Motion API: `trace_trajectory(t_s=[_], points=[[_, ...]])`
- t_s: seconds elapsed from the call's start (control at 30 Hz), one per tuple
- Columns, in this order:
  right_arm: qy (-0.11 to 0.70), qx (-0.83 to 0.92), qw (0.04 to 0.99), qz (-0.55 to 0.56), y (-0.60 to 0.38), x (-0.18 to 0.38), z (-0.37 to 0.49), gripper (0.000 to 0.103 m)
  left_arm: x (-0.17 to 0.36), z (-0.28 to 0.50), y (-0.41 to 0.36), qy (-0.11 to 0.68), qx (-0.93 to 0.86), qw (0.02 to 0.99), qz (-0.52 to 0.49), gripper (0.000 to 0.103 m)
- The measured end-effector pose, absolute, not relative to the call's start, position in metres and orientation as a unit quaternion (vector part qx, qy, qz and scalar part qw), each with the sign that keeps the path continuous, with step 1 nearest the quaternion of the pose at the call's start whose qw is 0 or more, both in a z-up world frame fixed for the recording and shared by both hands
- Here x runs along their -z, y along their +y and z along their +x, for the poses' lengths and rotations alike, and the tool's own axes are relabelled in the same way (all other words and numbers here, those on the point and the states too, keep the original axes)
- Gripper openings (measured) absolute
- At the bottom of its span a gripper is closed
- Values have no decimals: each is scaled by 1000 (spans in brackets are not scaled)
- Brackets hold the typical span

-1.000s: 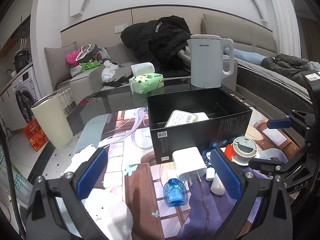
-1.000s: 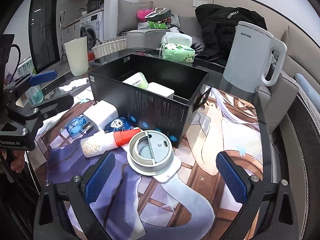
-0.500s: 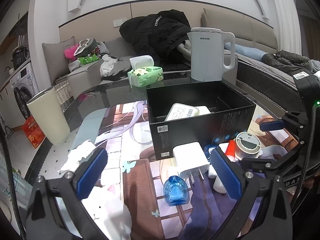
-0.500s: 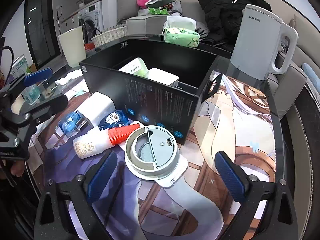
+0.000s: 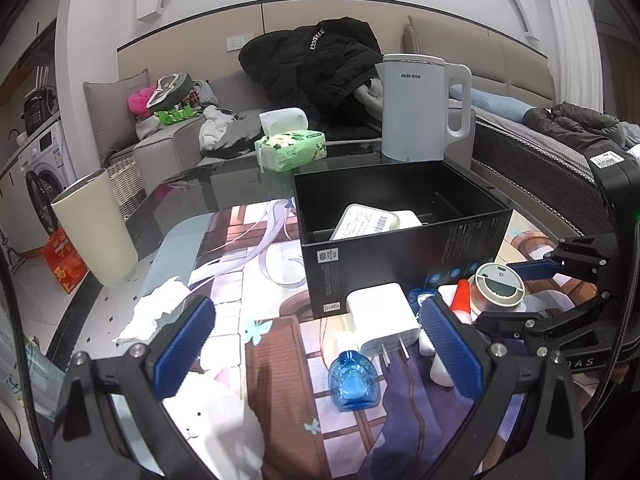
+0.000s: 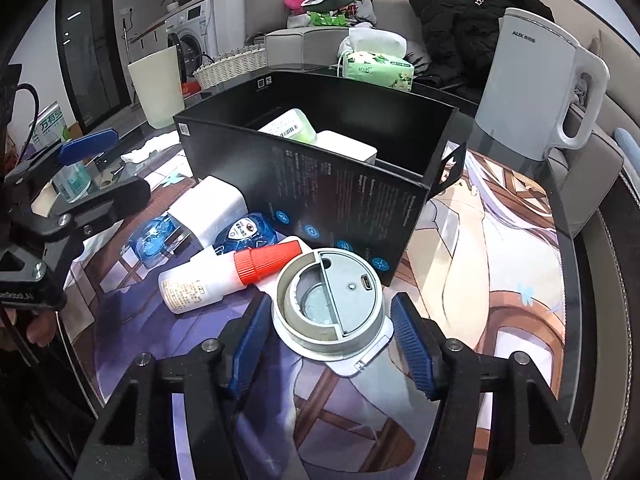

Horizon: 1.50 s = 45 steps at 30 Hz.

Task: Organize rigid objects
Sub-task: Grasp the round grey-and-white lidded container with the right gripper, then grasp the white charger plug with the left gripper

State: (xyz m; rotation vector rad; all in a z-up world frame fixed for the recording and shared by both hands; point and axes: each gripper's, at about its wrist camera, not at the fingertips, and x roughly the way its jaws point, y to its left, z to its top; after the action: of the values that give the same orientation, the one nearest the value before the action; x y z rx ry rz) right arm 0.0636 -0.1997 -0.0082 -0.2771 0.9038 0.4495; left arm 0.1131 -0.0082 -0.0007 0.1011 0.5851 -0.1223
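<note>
A round grey lid (image 6: 328,300) lies on the printed mat in front of the black box (image 6: 320,184). My right gripper (image 6: 330,308) reaches down around it, jaws closing, and both blue pads (image 6: 252,336) sit against the lid's sides. To its left lie a white bottle with a red cap (image 6: 200,284), a blue tape dispenser (image 6: 246,234), a white charger (image 5: 382,316) and a small blue bottle (image 5: 352,380). The box (image 5: 400,248) holds a green-white pack (image 5: 366,222) and a white block. My left gripper (image 5: 316,308) hovers open over the mat, with nothing between its fingers.
A white kettle (image 5: 416,108) and a green tissue pack (image 5: 292,150) stand behind the box. A cream tumbler (image 5: 94,228) and crumpled tissue (image 5: 160,308) are at the left. The glass table's edge curves along the right (image 6: 576,280). A sofa with clothes lies beyond.
The right gripper's jaws came in from wide open to the sides of the grey lid, and the gripper drew slightly nearer to it. The left gripper stayed open and hardly moved.
</note>
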Motion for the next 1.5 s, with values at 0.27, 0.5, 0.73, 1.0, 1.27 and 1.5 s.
trace_trajectory(t_s=[0.27,0.5,0.73,1.0,1.27,1.5], points=[[420,-213,873,-130,-203,5,60,58,5,116,-17,300,68,950,62,103],[406,-214,881,-117,-212,-2,54,58,14,124,-27,324,71,940,79,103],[401,-215,883,-116,-214,-4,52,58,17,140,-32,353,70,930,79,103],[403,-210,884,-111,-222,-4,51,58,23,152,-29,377,54,921,77,103],[396,-193,893,-97,-240,-10,50,58,22,151,-20,396,90,912,61,102],[387,-157,907,-54,-279,-20,52,59,13,150,7,401,111,909,2,102]])
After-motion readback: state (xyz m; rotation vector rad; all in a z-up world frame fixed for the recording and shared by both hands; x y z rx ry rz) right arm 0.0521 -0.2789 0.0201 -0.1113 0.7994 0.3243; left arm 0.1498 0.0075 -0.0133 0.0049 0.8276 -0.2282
